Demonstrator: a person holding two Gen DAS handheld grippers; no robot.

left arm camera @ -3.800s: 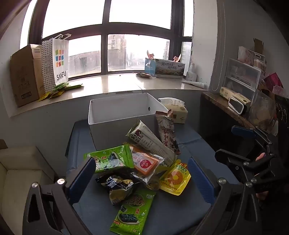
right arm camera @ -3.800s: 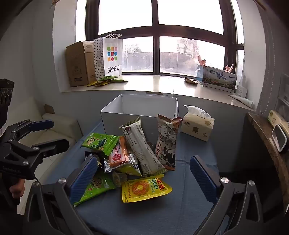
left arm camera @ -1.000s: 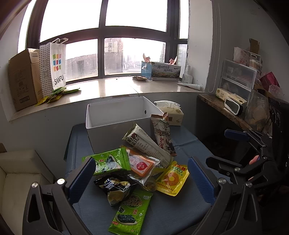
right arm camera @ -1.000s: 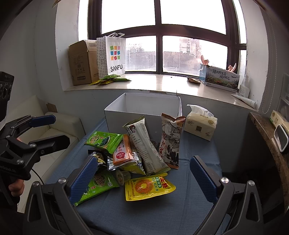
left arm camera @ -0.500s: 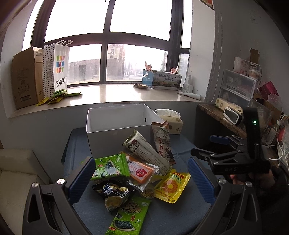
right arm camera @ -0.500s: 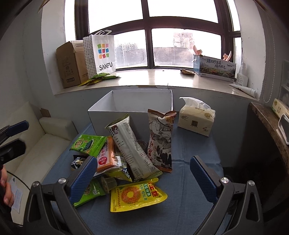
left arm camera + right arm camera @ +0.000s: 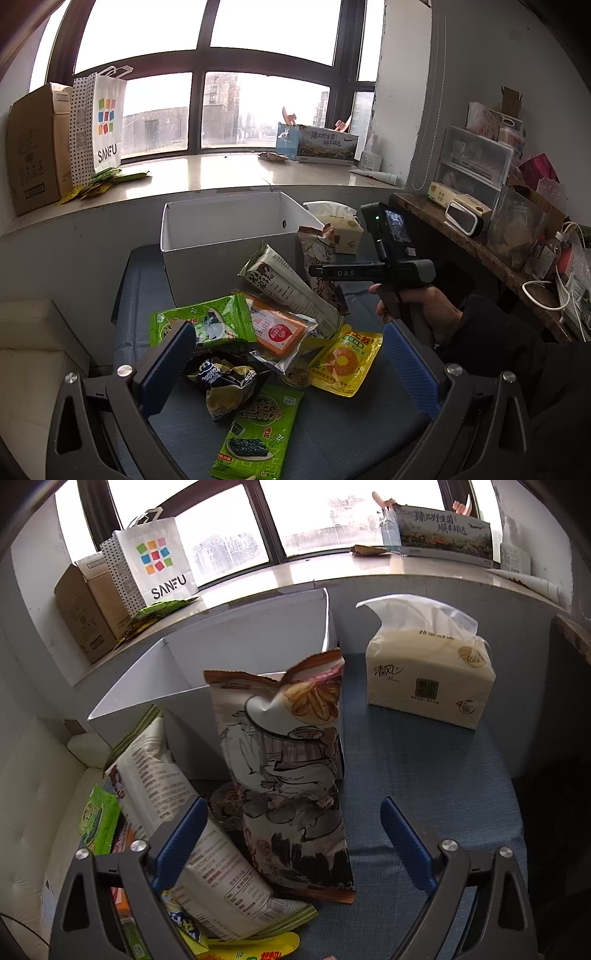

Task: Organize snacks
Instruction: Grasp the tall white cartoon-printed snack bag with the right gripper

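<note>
- Since a second ago the right gripper (image 7: 291, 834) has come down and forward from the blue surface's edge to the snack pile, so that the brown illustrated bag (image 7: 291, 775) now fills the middle of its view; its jaws have just been closing a little, with the bag's lower half between the blue pads but not yet pressed by either
- In the left wrist view that right gripper (image 7: 321, 272) shows as a black tool in a person's hand (image 7: 413, 306), its tip reaching the same brown illustrated bag (image 7: 317, 254)
- The left gripper (image 7: 288, 365) hangs back over the near edge of the pile, jaws wide apart, nothing between them
- The brown bag stands nearly upright, leaning against the front right corner of the white box (image 7: 236, 657), its torn top above the box rim
- Just left of it the long white packet (image 7: 177, 812) leans on the box too
- Flat on the blue surface (image 7: 332, 435) lie the yellow pouch (image 7: 343, 363), the orange packet (image 7: 277, 328), two green seaweed packets (image 7: 207, 321) (image 7: 258, 432) and a crumpled dark wrapper (image 7: 221, 376)
- The tissue pack (image 7: 428, 679) sits to the right of the box, apart from the snacks
</note>
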